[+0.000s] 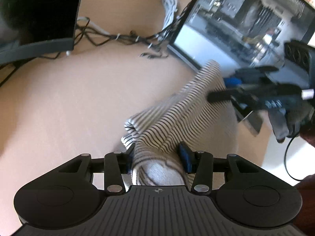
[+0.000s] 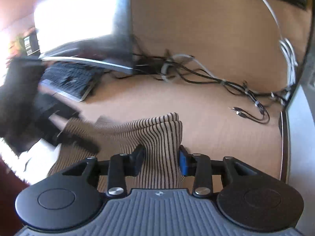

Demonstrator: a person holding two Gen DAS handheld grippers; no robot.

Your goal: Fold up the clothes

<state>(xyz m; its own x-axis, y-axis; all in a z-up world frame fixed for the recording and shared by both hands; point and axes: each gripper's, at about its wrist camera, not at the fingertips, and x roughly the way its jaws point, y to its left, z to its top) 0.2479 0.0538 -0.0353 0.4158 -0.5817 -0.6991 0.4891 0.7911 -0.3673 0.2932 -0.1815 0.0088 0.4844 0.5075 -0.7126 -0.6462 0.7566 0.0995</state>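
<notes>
Left wrist view: left gripper [image 1: 157, 157] clamped on a bunched fold of the striped garment [image 1: 177, 118], fabric pressed between both fingers; garment runs up and right across the tan tabletop [image 1: 69, 98] to the right gripper [image 1: 220, 96], blurred, its fingers touching the cloth near the far corner; monitor [image 1: 236, 23] stands behind, black cables [image 1: 118, 38] tangled along the table's back edge

Right wrist view: right gripper [image 2: 160, 161] clamped on a gathered edge of the striped garment [image 2: 161, 137]; cloth extends left toward the left gripper [image 2: 23, 106], heavily blurred, grip state not discernible here; keyboard [image 2: 69, 78] lies under a monitor [image 2: 82, 19]; black cables [image 2: 216, 80] cross the tabletop [image 2: 196, 122] well apart from the garment
</notes>
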